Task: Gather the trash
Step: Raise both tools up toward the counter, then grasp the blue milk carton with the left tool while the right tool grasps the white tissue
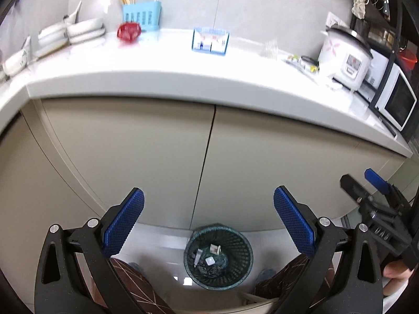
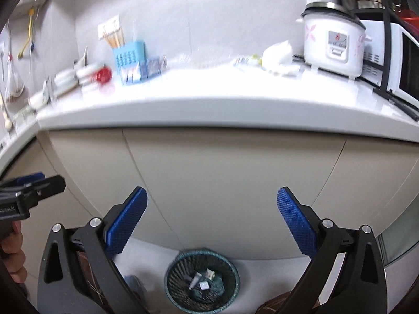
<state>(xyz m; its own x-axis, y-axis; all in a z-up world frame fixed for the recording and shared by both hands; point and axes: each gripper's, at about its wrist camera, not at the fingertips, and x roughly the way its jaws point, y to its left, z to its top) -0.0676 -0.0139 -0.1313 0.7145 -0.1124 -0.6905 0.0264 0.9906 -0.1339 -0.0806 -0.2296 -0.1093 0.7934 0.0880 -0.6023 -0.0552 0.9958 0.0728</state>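
Below, a dark green mesh wastebasket point(image 1: 218, 257) is standing on the pale floor at the foot of the beige cabinet doors point(image 1: 162, 162), with small pieces of trash point(image 1: 209, 257) lying at its bottom. Directly above the basket, the left gripper point(image 1: 208, 219) is hanging with its blue-padded fingers point(image 1: 125, 219) spread wide and nothing between them. Beside it, also over the basket, the right gripper point(image 2: 212, 219) is showing its own blue pads point(image 2: 296, 222) fully apart and likewise empty. Patterned brown trouser legs point(image 1: 136, 285) are flanking the basket on both sides. Higher up from the basket, the white countertop point(image 1: 167, 68) is carrying a small blue-and-white carton point(image 1: 210, 41), a red object point(image 1: 128, 31), a light blue utensil holder point(image 1: 141, 17) and stacked white dishes point(image 1: 78, 32). Up and to the right of the basket, a white rice cooker point(image 1: 345, 57) is sitting beside a white microwave point(image 1: 395, 102).
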